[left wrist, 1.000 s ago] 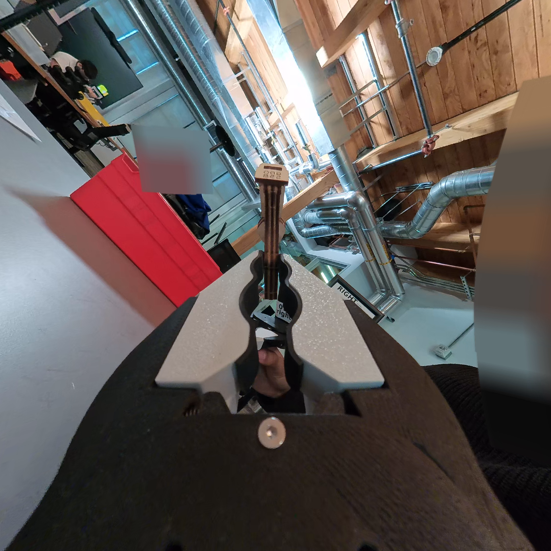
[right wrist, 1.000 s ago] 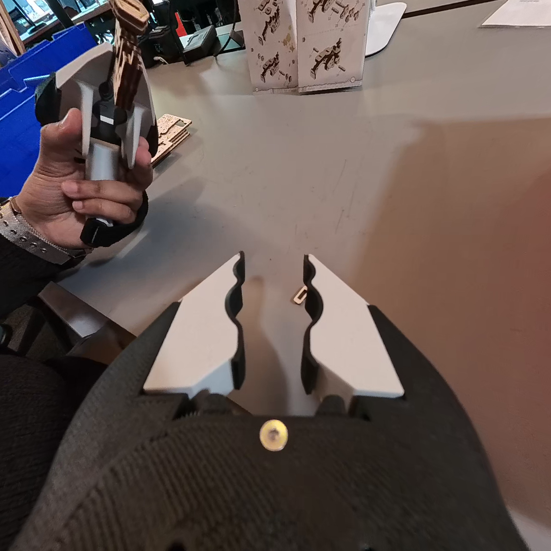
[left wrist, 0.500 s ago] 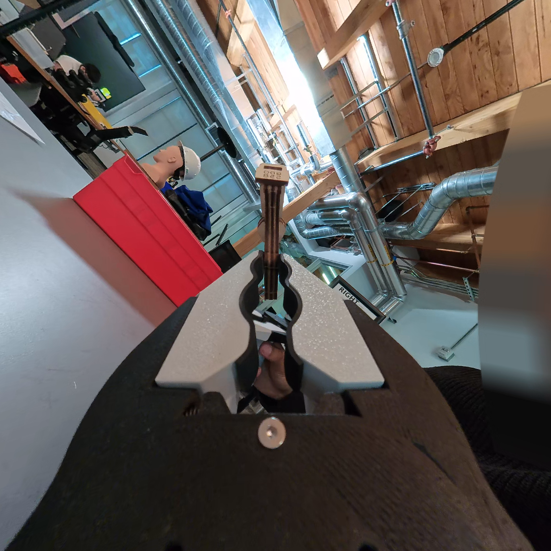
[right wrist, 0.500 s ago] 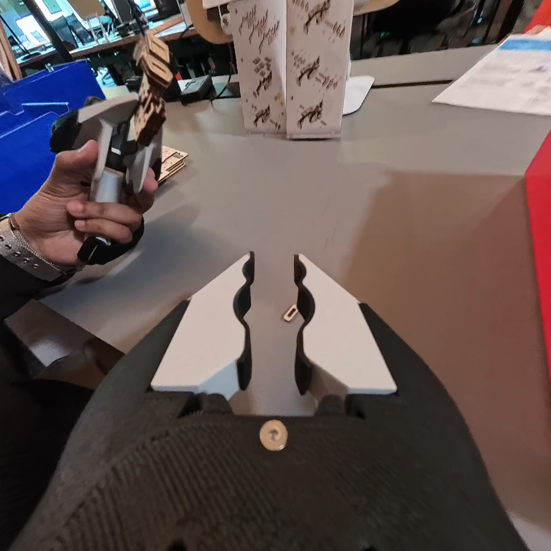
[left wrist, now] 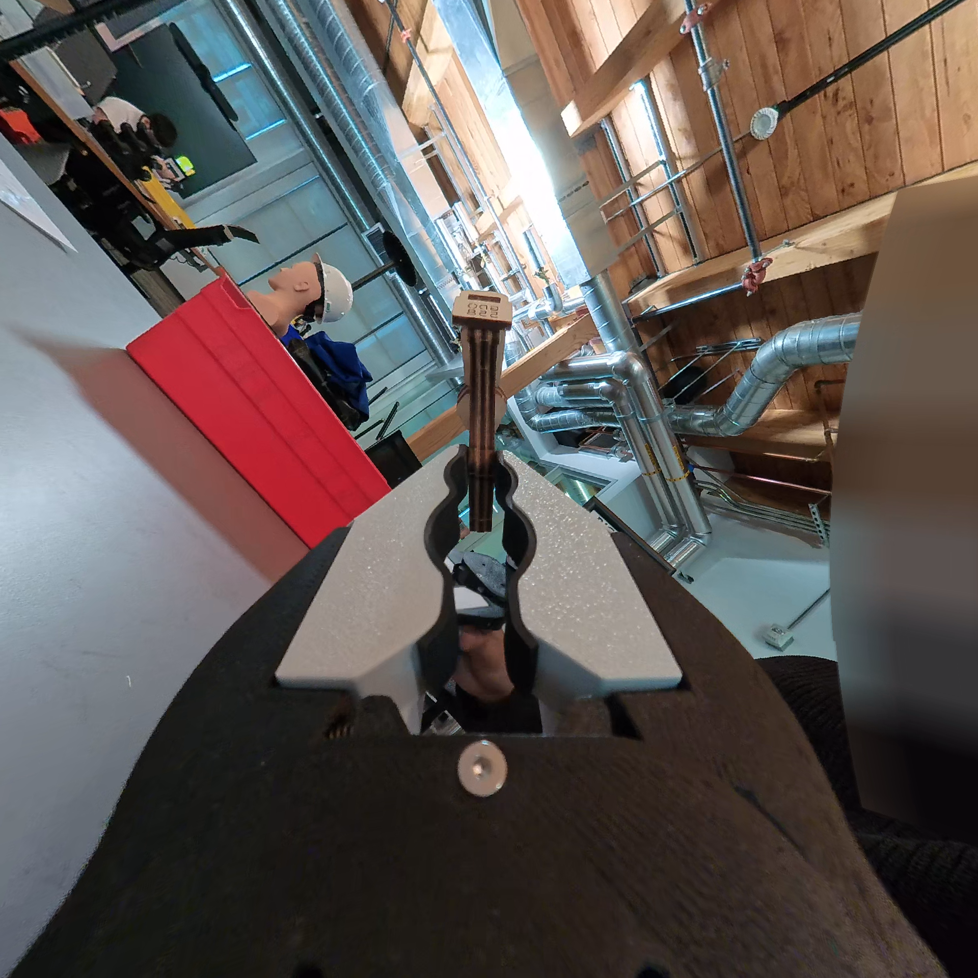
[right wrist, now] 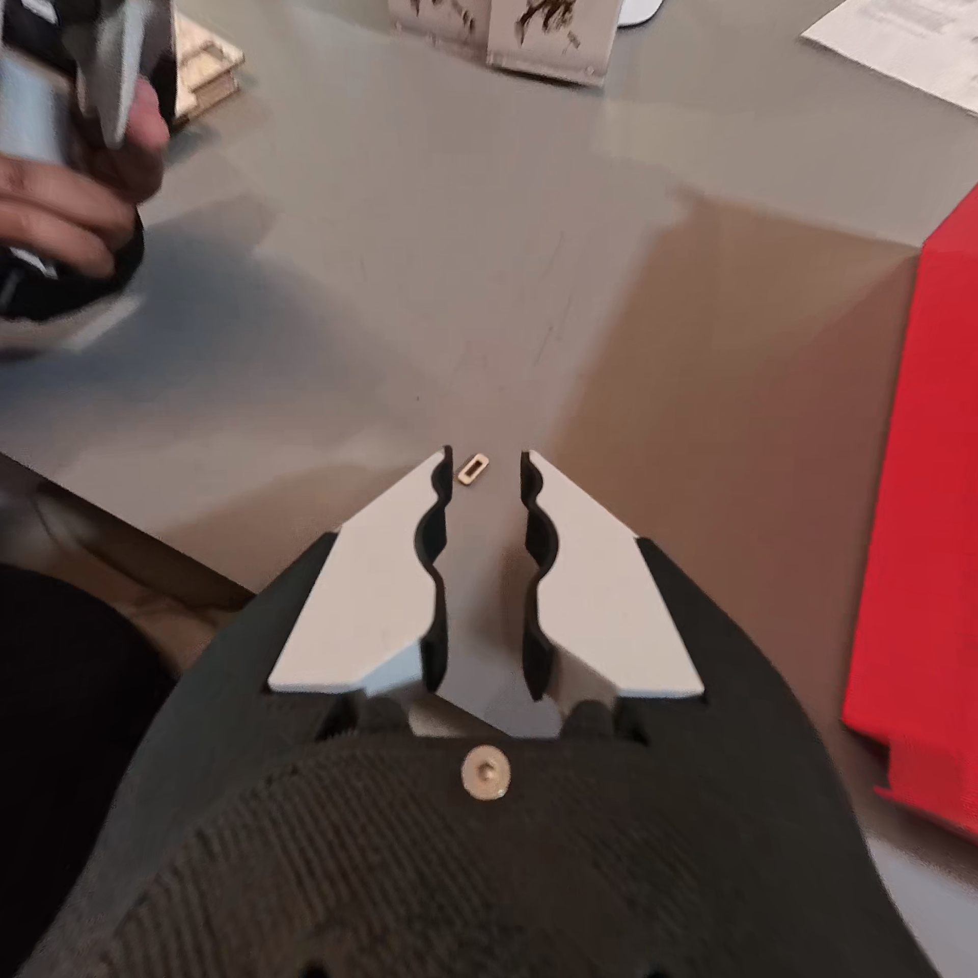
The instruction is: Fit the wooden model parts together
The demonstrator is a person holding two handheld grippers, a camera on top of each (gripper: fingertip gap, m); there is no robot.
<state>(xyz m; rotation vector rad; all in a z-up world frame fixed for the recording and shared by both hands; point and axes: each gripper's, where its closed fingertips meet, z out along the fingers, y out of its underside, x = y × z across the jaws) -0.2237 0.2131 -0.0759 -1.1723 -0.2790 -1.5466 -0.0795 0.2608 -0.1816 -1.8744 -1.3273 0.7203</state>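
My left gripper (left wrist: 481, 465) is shut on a flat layered wooden model part (left wrist: 480, 391) that stands up edge-on between its fingertips, pointed at the ceiling. My right gripper (right wrist: 484, 455) is open and empty, low over the grey table (right wrist: 476, 238). A small wooden slotted link (right wrist: 472, 469) lies on the table just ahead of its left fingertip. The left gripper and the hand holding it show blurred at the top left of the right wrist view (right wrist: 79, 106), with the part cut off by the frame edge.
A red bin (right wrist: 931, 529) stands close on the right and also shows in the left wrist view (left wrist: 254, 402). Wooden part sheets (right wrist: 209, 69), a standing instruction booklet (right wrist: 545, 37) and a paper sheet (right wrist: 899, 53) lie at the far side. The table's near edge runs bottom left. Tip to tip, the grippers are about 20 cm apart. The small wooden slotted link (right wrist: 472, 469) lies some 4 cm from my right tips, 20 cm from my left tips.
My right gripper has tilted down and swung right, so the small link now lies at its left fingertip instead of by the right finger. The left gripper has barely moved.
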